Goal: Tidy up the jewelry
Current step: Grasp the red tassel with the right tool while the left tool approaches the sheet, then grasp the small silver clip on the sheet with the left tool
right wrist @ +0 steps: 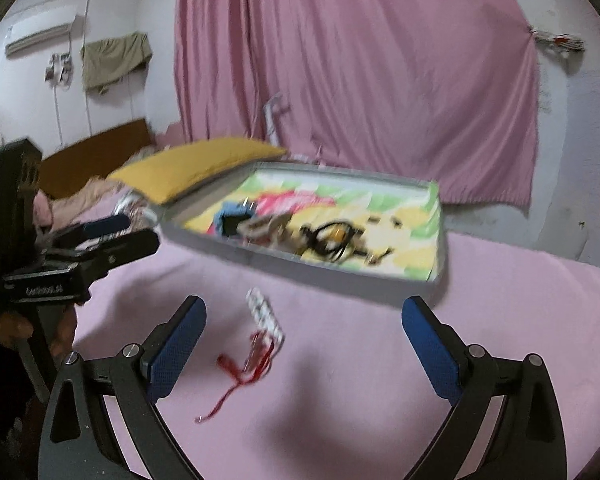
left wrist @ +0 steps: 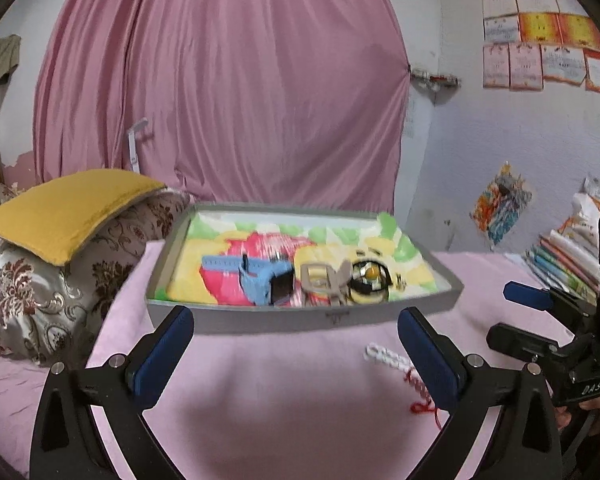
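Already several pieces are lying inside the grey tray [left wrist: 440,300], while the white beaded bracelet [right wrist: 265,314] is waiting on the bed just before it, between the spread, empty right hand-held gripper [right wrist: 304,344]; the left hand-held gripper [left wrist: 296,356] is gaping too.

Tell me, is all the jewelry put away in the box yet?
Almost. The blue-strapped watch and black-and-gold watch already lie in the shallow grey box. Nothing is in hand: the left gripper and right gripper are both open and empty. The white bead bracelet with red string remains on the pink bedcover.
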### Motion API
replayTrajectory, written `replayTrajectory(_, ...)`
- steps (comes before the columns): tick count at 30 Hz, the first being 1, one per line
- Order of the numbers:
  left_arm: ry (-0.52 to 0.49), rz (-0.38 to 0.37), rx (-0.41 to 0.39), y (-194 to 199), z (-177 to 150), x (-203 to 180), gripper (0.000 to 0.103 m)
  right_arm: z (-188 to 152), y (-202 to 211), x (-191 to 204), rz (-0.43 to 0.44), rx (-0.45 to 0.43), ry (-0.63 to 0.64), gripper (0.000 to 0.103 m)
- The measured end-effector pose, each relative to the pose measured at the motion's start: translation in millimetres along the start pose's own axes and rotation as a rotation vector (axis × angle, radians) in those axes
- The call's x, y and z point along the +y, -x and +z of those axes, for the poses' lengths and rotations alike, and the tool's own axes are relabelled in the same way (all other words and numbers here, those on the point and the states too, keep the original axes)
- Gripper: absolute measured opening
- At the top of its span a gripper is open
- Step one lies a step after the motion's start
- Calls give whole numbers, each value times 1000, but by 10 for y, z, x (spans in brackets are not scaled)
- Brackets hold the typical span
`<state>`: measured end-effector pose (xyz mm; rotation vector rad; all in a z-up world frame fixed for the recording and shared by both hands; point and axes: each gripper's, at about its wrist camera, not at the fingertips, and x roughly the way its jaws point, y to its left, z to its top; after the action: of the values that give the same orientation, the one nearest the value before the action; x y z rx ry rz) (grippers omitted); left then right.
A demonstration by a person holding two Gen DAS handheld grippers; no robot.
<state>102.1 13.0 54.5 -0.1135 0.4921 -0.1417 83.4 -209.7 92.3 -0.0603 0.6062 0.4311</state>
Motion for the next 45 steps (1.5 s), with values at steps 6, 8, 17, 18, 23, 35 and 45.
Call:
replayTrajectory(6,1,-12,110,-125,-92,-13,102,-64,-176,54,31,111,37,78)
replayTrajectory(8,1,-10,149,-178,-113,-3,102,-68,-256,70,51,148,51,73)
replayTrajectory(17,29,-24,250,-378,-163,51,98,-114,-653,166,144,298,81,43)
replayTrajectory(18,30,-26,256,-395,-163,53,97,-107,-665,189,142,305,93,39)
replayTrajectory(23,42,-60,298,-497,-166,37,85,-98,-681,284,124,320,162,16)
replayTrajectory(35,-25,-135,368,-762,-159,-252,52,-52,-599,-100,41,323,178,8)
replayTrajectory(45,-72,-173,417,-930,-102,-476,50,4,-659,-383,55,315,139,8)
